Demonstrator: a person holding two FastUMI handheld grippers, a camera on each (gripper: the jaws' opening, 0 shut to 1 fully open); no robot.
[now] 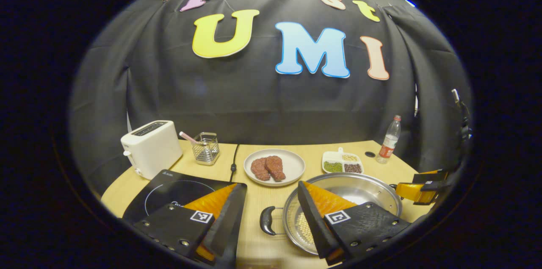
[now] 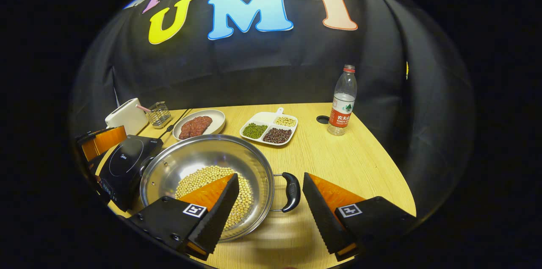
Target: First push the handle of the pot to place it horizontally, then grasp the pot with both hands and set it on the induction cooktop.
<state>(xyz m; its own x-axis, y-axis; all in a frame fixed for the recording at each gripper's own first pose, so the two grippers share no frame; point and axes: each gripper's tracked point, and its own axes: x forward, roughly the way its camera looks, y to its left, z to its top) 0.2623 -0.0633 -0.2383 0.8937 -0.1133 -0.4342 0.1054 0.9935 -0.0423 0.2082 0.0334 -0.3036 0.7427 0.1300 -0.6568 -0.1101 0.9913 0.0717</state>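
Pot (image 2: 207,176) on table beside induction cooktop (image 1: 169,190) — both side handles level. Left gripper (image 1: 271,218) spread around left handle (image 1: 267,220), right gripper (image 2: 269,201) spread around right handle (image 2: 291,192) — likely lined up for two-handed lift.

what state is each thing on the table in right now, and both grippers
round steel pot: upright on the wooden table, holds pale beans, not on the cooktop
black pot handle: between the right gripper's open fingers
left gripper: open, straddling the pot's other black handle
right gripper: open
black induction cooktop: bare top, beside the pot
clear plastic bottle: upright, capped
white toaster: upright, slots empty
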